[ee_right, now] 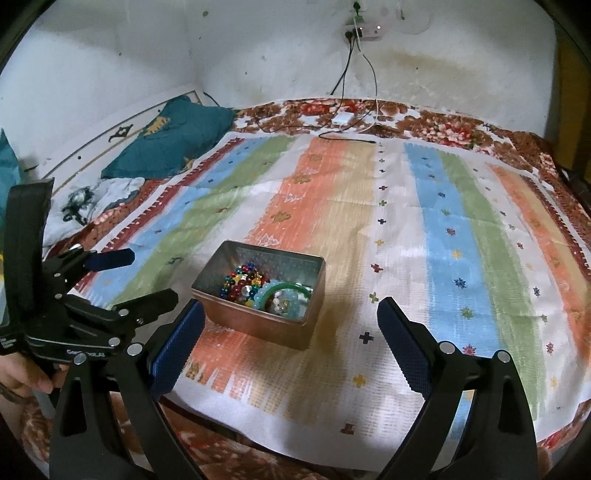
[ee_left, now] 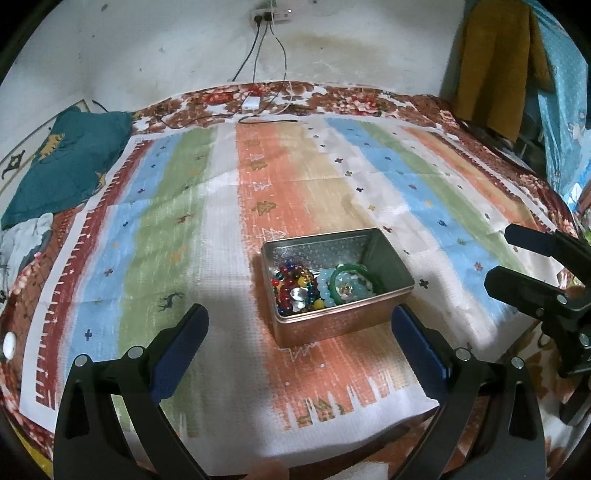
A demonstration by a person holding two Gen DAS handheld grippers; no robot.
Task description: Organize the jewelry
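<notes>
— Blue-padded, both pairs of tongs, and both spread wide with nothing between them. The left tongs [ee_left: 299, 339] hang low over the striped cloth [ee_left: 207, 229], the right tongs [ee_right: 290, 330] alongside.

— And the jewelry?

— All of it sits in the metal tin [ee_left: 334, 325], just ahead of the left tongs and nearer their right-hand pad; from the right tongs it lies ahead and toward their left-hand pad. Inside, the multicoloured bead strand [ee_left: 295, 286] is heaped on the side closer to the left tongs' centre, and the pale blue bead bracelet [ee_left: 325, 290] and green bangle [ee_left: 352, 275] lie tangled beyond it toward the far wall.

— What could go wrong, do you reckon?

— The pieces overlap. Pinch one strand and I'd expect a neighbour to lift with it, then drop onto the cloth. The tin looks light and stands on a soft bed, so a pad catching the rim could tip or skid it. The bangle is smooth and round; it may well slip out of a flat grip.

— Anything farther off?

— Past the tin, open cloth, then a white charger [ee_left: 251, 102] with cables at the bed's edge, a teal pillow [ee_left: 62, 162] away left, a wall socket [ee_left: 271, 15] above.

— Any writing?

— Small white lettering on the left tongs' body in the right-hand view, too blurred to read.
</notes>
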